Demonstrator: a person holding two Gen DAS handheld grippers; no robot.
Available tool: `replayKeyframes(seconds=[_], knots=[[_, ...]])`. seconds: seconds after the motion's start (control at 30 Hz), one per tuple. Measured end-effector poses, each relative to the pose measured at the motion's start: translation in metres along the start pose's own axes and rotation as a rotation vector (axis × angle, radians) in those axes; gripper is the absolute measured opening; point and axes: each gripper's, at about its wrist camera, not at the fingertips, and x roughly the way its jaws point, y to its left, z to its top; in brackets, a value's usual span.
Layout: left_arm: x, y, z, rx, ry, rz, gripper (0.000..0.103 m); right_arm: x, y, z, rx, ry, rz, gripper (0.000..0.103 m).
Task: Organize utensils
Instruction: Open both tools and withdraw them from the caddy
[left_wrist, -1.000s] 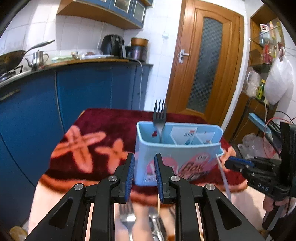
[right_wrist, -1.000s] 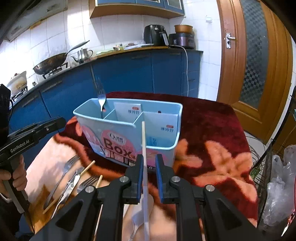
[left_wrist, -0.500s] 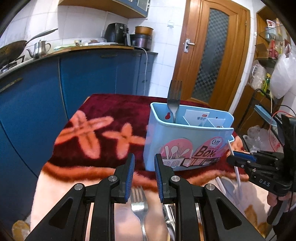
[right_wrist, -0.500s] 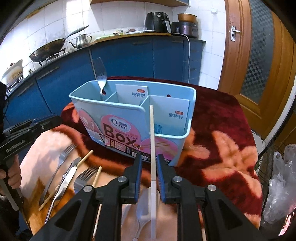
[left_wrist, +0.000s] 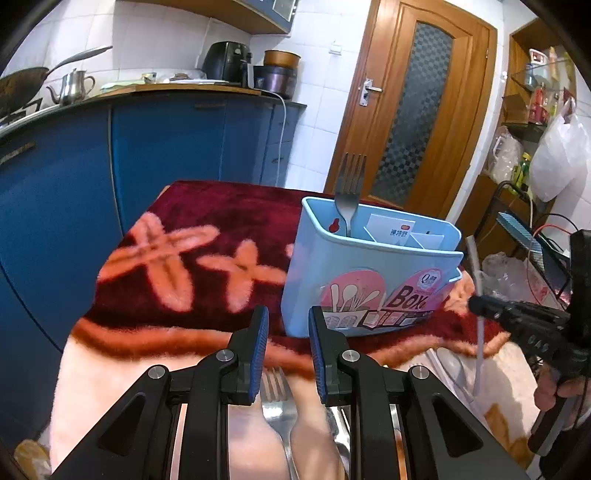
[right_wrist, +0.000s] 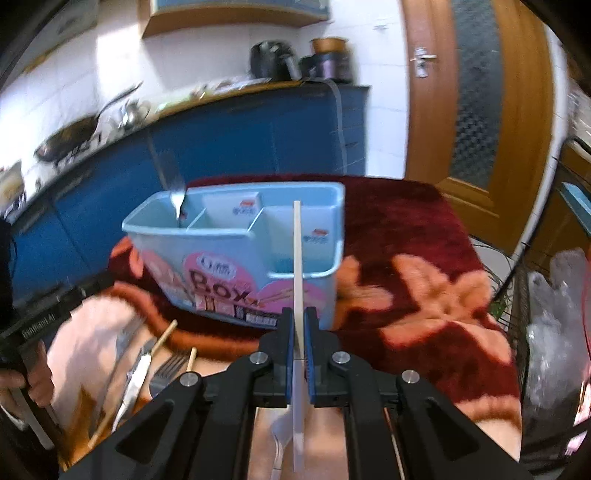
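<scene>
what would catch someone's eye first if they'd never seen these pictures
Probably the light blue utensil box standing on the dark red flowered blanket, with one fork upright in its end compartment. Next, the right gripper, shut on a white chopstick that points toward the box.

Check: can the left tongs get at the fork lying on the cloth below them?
Probably yes. The left tongs hang open and empty right above the fork, nothing between; the box stands further back.
</scene>
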Motion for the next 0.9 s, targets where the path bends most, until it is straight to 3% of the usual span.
replayKeyframes(seconds=[0.23, 0.47, 0.63, 0.9], knots=[[0.009, 0.005, -0.002, -0.015, 0.035, -0.027, 0.023, -0.036, -0.012, 0.024, 0.077, -0.172, -0.015, 0.007], [0.008, 0.006, -0.003, -0.019, 0.016, 0.014, 0.023, -0.043, -0.001, 0.061, 0.045, -0.303, 0.021, 0.007], [0.005, 0.007, -0.003, -0.023, 0.004, 0.045, 0.023, -0.028, 0.010, 0.075, 0.001, -0.307, 0.034, 0.007], [0.005, 0.006, -0.003, -0.023, 0.002, 0.079, 0.023, 0.023, 0.017, 0.063, -0.057, -0.160, 0.007, 0.007]])
